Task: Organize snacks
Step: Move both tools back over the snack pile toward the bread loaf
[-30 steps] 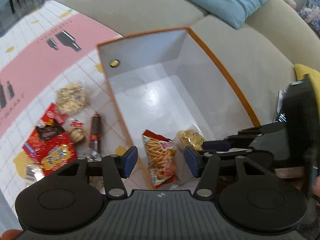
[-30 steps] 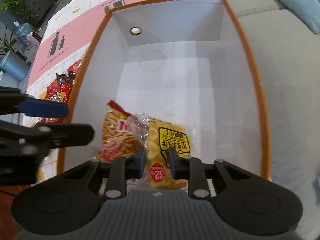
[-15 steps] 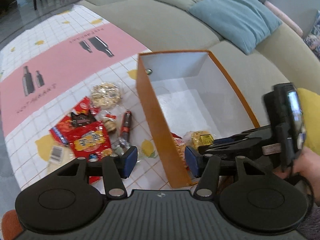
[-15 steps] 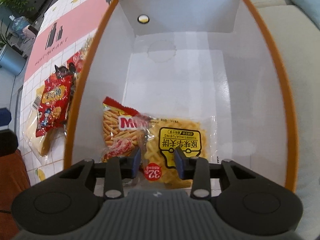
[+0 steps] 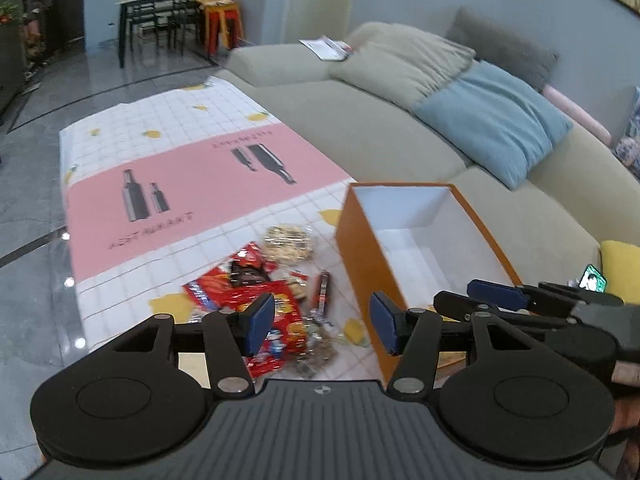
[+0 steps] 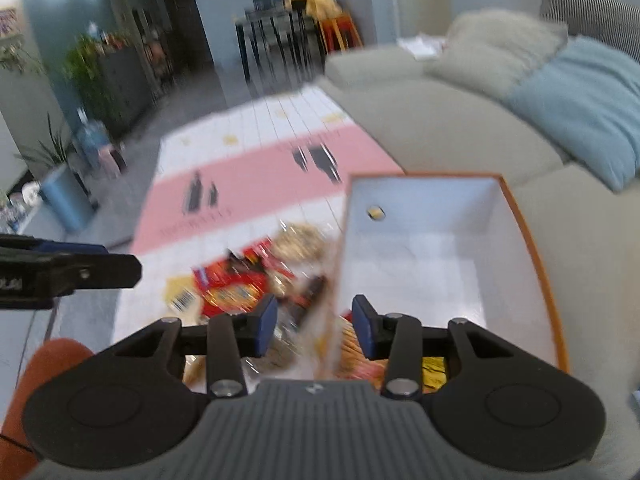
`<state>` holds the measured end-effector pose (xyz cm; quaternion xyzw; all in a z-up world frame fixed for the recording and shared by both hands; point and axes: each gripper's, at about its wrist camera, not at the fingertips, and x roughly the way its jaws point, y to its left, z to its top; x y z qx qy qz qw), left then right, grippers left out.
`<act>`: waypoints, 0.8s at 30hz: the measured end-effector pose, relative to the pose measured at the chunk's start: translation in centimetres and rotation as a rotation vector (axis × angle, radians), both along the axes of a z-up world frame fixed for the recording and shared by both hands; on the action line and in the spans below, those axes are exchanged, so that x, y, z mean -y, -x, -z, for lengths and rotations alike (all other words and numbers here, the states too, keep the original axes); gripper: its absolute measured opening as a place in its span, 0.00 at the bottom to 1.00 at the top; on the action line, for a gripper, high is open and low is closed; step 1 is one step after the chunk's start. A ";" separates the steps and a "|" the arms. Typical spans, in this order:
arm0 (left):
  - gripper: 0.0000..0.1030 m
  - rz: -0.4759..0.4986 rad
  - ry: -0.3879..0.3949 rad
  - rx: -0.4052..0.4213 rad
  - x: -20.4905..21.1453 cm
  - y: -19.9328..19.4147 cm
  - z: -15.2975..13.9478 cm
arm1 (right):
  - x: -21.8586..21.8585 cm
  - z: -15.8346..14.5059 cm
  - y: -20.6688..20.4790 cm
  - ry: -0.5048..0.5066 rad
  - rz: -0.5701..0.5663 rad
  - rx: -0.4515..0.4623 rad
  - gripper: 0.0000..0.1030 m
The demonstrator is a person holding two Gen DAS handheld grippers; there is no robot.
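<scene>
An orange box (image 5: pixel 362 248) with a white inside stands on the table against the sofa. Left of it lies a heap of snacks: a red packet (image 5: pixel 240 294), a clear bag of round biscuits (image 5: pixel 288 240) and a dark stick (image 5: pixel 323 292). My left gripper (image 5: pixel 322 320) hovers open and empty above the heap's near end. My right gripper (image 6: pixel 314 320) hangs over the near left wall of the box (image 6: pixel 534 256), its jaws opening with nothing between them. Below it, in the box, lie a yellow packet (image 6: pixel 434 364) and a red-orange stick-snack packet (image 6: pixel 356 354). The right wrist view is blurred.
The tablecloth (image 5: pixel 192 184) is white-checked with a pink band, and its left edge drops to a grey floor. A beige sofa (image 5: pixel 360 128) with a blue cushion (image 5: pixel 492 124) runs behind and to the right of the box. A yellow cushion (image 5: pixel 622 264) lies at far right.
The right gripper has let go of the yellow packet, which stays in the box, and opened. Both grippers have risen and drawn back, so the room now shows.
</scene>
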<state>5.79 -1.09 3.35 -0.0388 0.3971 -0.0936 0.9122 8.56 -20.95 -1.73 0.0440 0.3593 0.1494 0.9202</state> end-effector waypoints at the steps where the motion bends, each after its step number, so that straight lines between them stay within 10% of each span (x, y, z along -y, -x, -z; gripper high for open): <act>1: 0.63 -0.003 -0.005 0.006 -0.6 0.2 0.3 | -0.7 0.1 0.5 -0.003 0.004 0.026 0.40; 6: 0.63 -0.028 -0.035 -0.027 -3.2 0.6 3.0 | -4.0 2.0 2.1 -0.048 0.009 0.059 0.41; 24: 0.59 -0.250 -0.047 -0.316 -10.8 -2.1 13.5 | -13.0 11.8 -1.8 -0.090 -0.122 -0.289 0.52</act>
